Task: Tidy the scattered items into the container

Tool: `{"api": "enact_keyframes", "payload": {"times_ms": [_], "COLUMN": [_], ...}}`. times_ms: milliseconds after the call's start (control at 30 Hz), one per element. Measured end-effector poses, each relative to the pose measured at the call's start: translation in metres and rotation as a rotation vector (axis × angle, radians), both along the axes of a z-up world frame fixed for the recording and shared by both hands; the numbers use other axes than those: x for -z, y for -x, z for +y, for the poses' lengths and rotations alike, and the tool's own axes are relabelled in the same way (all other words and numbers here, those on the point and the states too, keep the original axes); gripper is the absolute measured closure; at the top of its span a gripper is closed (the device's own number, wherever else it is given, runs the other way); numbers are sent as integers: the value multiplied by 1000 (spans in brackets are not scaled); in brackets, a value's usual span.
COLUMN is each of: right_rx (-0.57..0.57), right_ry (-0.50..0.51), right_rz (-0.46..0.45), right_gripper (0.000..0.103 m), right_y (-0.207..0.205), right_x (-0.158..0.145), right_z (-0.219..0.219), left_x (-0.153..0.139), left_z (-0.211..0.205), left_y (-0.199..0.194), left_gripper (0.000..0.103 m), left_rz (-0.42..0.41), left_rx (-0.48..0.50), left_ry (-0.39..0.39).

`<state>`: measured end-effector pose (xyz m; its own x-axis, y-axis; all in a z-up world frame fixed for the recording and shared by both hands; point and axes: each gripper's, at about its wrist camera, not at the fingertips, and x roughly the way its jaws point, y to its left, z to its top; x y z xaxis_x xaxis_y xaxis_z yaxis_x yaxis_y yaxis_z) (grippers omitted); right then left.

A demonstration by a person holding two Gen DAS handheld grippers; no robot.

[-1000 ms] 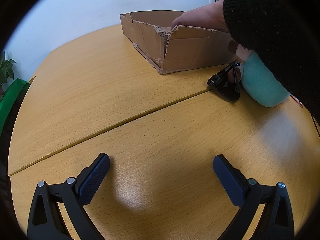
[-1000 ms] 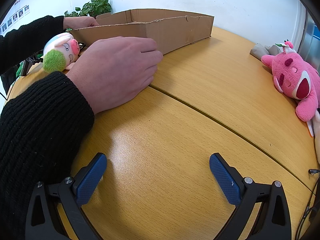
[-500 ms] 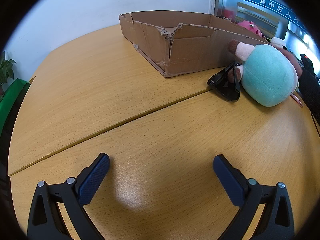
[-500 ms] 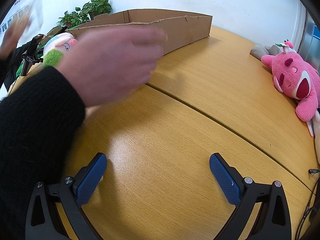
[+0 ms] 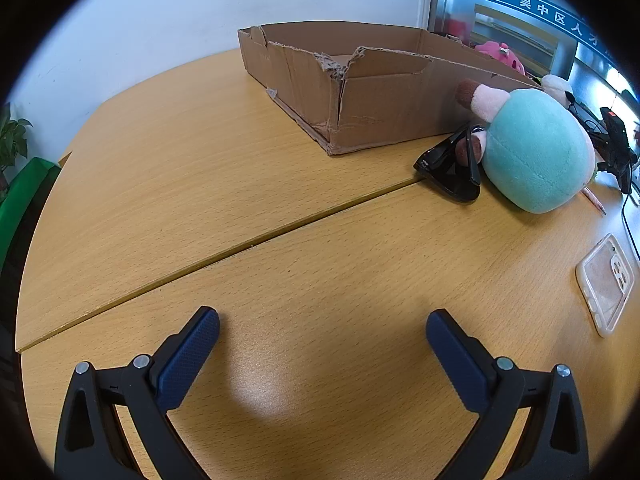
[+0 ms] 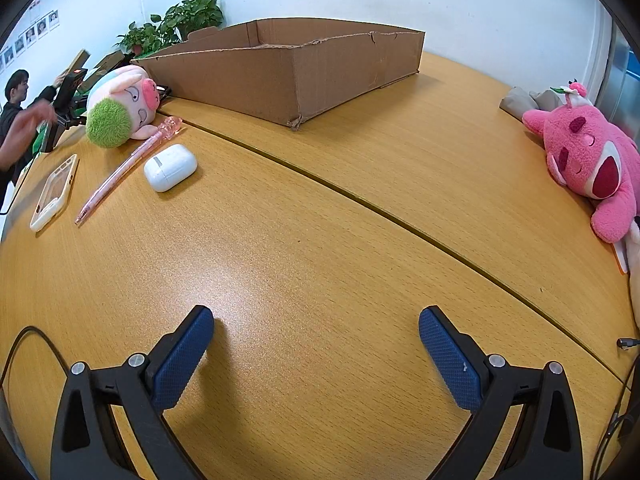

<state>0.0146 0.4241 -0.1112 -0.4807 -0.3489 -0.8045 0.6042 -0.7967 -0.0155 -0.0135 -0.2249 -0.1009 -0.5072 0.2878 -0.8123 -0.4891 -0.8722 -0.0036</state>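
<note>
A shallow cardboard box [image 5: 376,112] [image 6: 304,76] stands at the back of the wooden table. Beside it lie a teal pig plush [image 5: 536,152] [image 6: 120,112] and black sunglasses [image 5: 452,168]. A pink pen [image 6: 128,168], a white earbud case [image 6: 170,167] and a clear phone case [image 6: 54,190] [image 5: 606,284] lie near the plush. A pink bear plush [image 6: 584,160] lies at the right. My left gripper [image 5: 322,334] and my right gripper [image 6: 316,332] are both open and empty, low over bare table in front.
A seam [image 6: 400,220] crosses the tabletop. Potted plants [image 6: 176,24] stand behind the box. A person [image 6: 16,120] and a black stand with cables [image 5: 616,148] are at the table's far edge. A grey cloth [image 6: 524,102] lies behind the pink plush.
The person's hands and black sleeve, which were over the plush and box, have pulled away. The pen, earbud case and phone case now show. The grippers have not moved.
</note>
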Motion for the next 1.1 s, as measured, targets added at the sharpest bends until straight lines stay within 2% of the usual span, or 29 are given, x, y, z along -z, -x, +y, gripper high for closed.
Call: {"api": "enact_keyframes", "payload": {"times_ms": [200, 500, 567, 633, 700, 733, 867, 967, 1100], "right_rx": [11, 193, 267, 386, 476, 477, 283, 346, 338], "right_ry": [-1, 0, 1, 3, 3, 0, -1, 1, -4], "right_rz": [1, 0, 0, -1, 0, 1, 2, 1, -22], "right_gripper": [0, 0, 0, 0, 0, 0, 0, 0, 0], "right_y": [0, 9, 10, 5, -5, -14, -47, -61, -67], "right_x": [0, 1, 0, 0, 0, 0, 0, -1, -3], "right_z": [-1, -14, -17, -25, -36, -46, -86, -103, -132], "left_x": [0, -1, -1, -1, 1, 1, 2, 2, -1], "left_z": [-2, -3, -2, 2, 15, 22, 62, 82, 101], "left_y": [-1, -1, -1, -1, -8, -14, -41, -51, -55], "left_gripper": [0, 0, 0, 0, 0, 0, 0, 0, 0], "left_rz": [0, 0, 1, 2, 3, 4, 2, 2, -3], "left_rx": [36, 36, 34, -22, -140, -149, -111, -158, -134], "left_ry": [-1, 0, 1, 4, 6, 7, 2, 2, -2]}}
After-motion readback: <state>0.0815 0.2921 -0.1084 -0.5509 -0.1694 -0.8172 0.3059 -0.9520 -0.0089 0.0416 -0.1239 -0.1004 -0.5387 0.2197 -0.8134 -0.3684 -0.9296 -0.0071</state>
